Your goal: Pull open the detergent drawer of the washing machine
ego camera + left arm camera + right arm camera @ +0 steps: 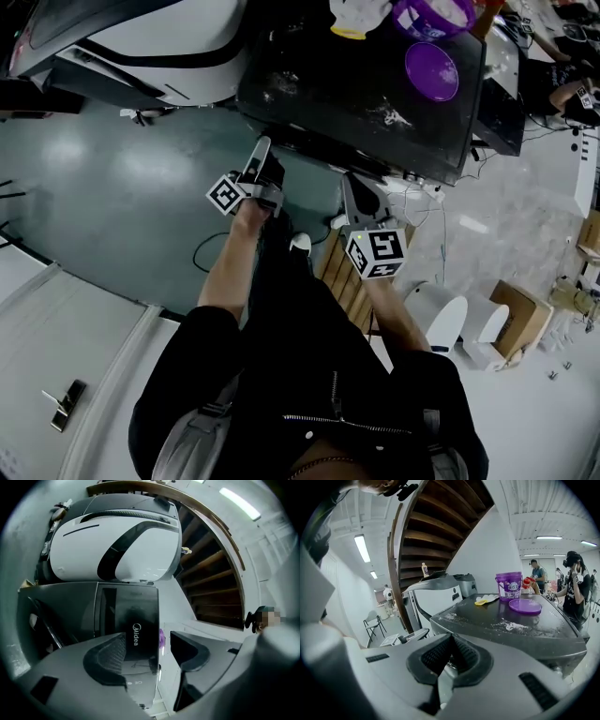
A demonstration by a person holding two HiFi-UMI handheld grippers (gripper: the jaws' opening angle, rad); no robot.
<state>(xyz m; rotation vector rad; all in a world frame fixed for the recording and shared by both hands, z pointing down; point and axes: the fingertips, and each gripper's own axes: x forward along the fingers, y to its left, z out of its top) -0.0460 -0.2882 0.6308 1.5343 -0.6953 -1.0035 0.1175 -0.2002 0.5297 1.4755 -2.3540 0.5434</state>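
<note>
Dark grey washing machine (356, 84) taken as landmark.

- Left claw (260, 152): held at the machine's front, near its left corner in the head view. Claw released, jaws set wide apart (147, 641), nothing pressed by the pads.
- A glossy black front panel lettered "Midea" (136, 620) is framed in the gap between those jaws, beyond the tips and apart from them. Whether this panel is the face of the detergent drawer cannot be told. The panel is seen lying flush with the machine's front.
- Right claw (350, 183): held just before the machine's front edge, right of the left claw, below the level of the top. Claw clenched, pads met at the tips (451, 641), nothing gripped.
- On the machine's top: a purple plastic tub (509, 585) at the far side, a flat round purple lid (525, 605) lying just before it, and white powder smears (511, 625) nearer the front edge.
- A white-and-black curved appliance (117, 545) stands beside the machine.
</note>
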